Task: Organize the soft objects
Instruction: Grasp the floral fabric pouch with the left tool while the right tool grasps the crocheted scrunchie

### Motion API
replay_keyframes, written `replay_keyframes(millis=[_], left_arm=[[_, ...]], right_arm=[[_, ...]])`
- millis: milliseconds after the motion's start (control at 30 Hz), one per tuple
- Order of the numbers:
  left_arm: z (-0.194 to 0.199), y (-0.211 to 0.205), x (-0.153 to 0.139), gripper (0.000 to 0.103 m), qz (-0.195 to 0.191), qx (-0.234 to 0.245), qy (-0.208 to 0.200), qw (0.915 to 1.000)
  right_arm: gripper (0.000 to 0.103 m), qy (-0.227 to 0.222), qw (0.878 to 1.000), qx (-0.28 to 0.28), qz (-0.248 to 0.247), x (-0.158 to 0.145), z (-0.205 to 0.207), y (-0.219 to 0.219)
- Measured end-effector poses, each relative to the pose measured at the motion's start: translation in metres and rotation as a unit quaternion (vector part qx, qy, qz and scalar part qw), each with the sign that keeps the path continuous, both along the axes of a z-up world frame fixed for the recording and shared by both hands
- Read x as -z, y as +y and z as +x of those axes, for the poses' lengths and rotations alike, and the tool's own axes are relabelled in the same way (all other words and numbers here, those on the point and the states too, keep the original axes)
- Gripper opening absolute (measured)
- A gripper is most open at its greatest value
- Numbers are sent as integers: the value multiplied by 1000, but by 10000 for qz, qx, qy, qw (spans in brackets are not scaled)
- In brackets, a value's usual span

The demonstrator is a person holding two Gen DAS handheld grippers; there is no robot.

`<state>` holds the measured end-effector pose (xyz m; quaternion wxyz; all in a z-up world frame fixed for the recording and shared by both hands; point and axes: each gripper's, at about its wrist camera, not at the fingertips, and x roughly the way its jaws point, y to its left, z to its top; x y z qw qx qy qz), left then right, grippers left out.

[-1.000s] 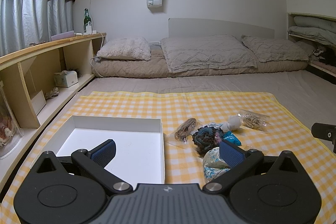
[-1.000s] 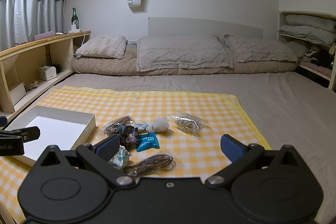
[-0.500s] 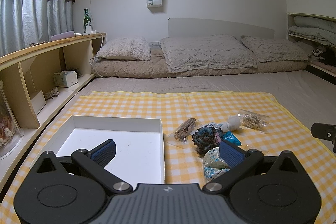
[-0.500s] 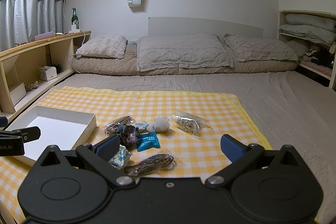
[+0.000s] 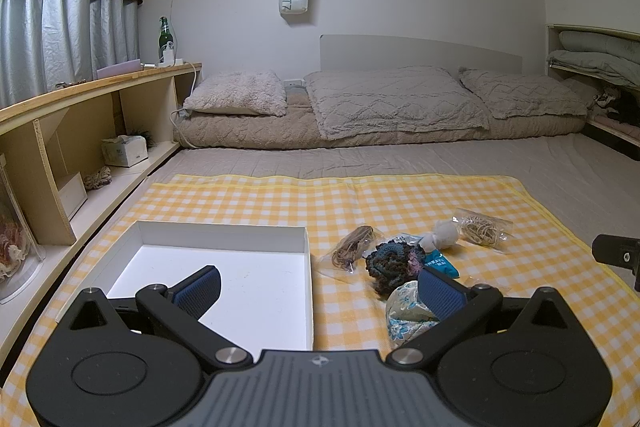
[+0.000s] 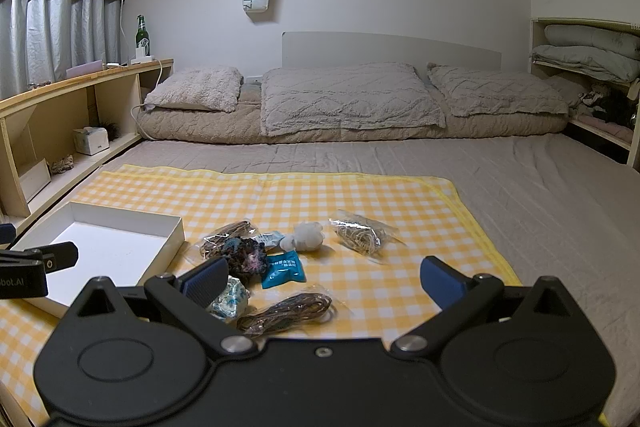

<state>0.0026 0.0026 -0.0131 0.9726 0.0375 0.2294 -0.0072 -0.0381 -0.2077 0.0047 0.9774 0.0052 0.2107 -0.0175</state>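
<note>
A: Starting at the tools, we record the left gripper [image 5: 318,289] with its jaws spread wide and nothing between them, hanging above the near corner of the white box [image 5: 224,229]. The right gripper [image 6: 324,277] is likewise spread and empty, above the front of the pile.

B: And the goods?

A: All loose on the yellow checked cloth [image 6: 260,193], just to the right of the box, none inside it. We note a dark crocheted piece [image 6: 244,259], a floral fabric pouch [image 6: 230,301], a teal sachet [image 6: 282,269], a white plush lump [image 6: 306,237], and three clear bags of cord or bands: one at the back-left [image 6: 228,231], one at the back-right [image 6: 360,235], one nearest the right gripper [image 6: 288,307].

B: Risks, in our judgement?

A: The crocheted piece, the pouch and the sachet touch or overlap, so a wide closure may lift two at once or drag a neighbour. The slippery bags could slide from the pads, or be pinched by the film only and swing. The cloth itself may bunch if the fingers dig in. The box wall is low and light; a nudge could shift it.
</note>
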Motion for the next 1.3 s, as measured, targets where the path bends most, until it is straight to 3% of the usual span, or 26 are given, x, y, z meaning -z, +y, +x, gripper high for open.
replay_keyframes(millis=[300, 533, 833, 1033, 1300], left_arm=[[1, -3, 4, 103, -29, 51, -24, 10000], [9, -18, -3, 103, 107, 363, 21, 9993], [34, -31, -20, 103, -103, 714, 215, 9972], [60, -50, -21, 103, -24, 735, 297, 9969], [95, -65, 17, 103, -409, 753, 1072, 9905]], right_arm=[[103, -14, 10000, -15, 40, 2, -2, 4], [103, -40, 9998, -46, 194, -3, 1, 0], [103, -222, 9997, -67, -45, -23, 19, -5], [103, -220, 9995, -192, -92, -43, 44, -10], [103, -268, 9985, -314, -364, -73, 97, -6]])
